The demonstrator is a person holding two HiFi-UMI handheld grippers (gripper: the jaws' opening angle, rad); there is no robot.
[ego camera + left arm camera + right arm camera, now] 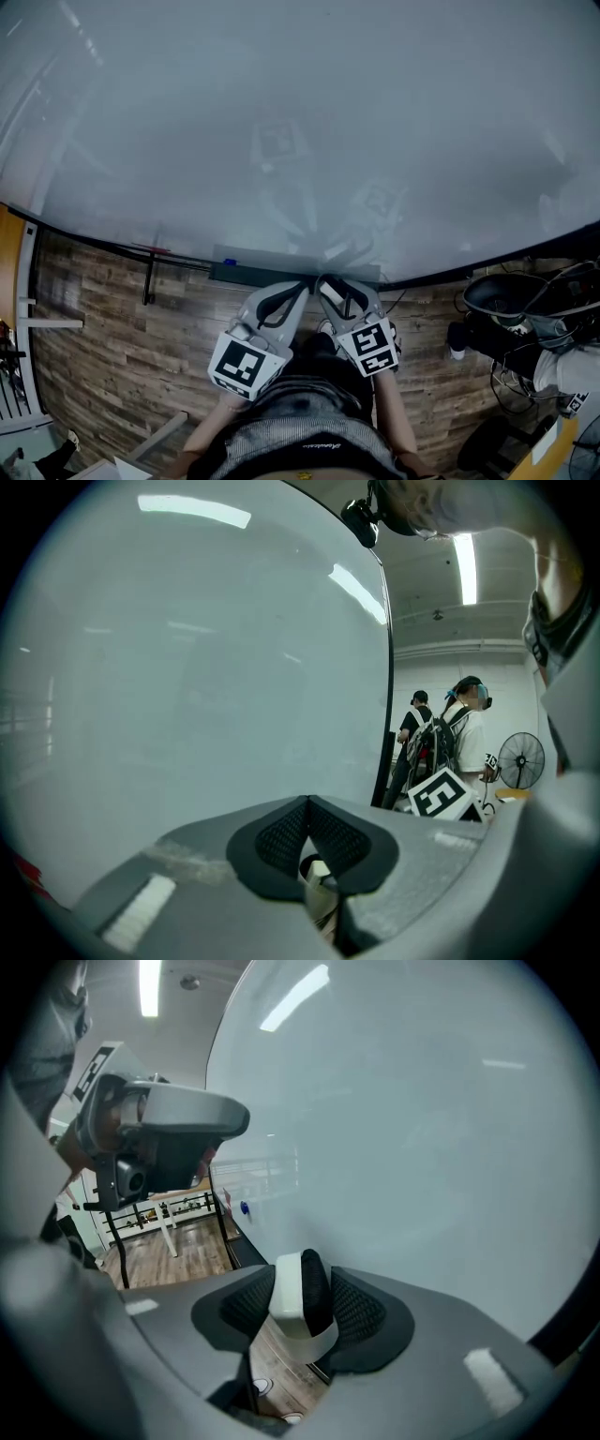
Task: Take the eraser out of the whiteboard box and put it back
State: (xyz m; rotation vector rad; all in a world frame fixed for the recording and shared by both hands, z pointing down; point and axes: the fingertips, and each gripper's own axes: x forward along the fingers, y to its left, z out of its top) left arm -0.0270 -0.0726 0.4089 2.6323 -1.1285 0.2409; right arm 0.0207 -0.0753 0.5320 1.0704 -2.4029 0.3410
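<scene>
The right claw is grasping the eraser. Its dark meshed pads are lying against the white back on one side and the black felt on the other, low in the centre of the right gripper view. The eraser is standing upright there, close in front of the whiteboard, which is filling the upper half of the head view. The left claw is staying clenched, its pads meeting at the tips with nothing caught between them. In the head view both claws are pointing side by side at the whiteboard box, a dark narrow tray running under the board's lower edge at the centre of the frame. Their tips are sitting at its right part, and the eraser itself is too small to pick out there. Wooden floor is showing below at the lower left. At the right of the left gripper view, people are standing beside a fan.
</scene>
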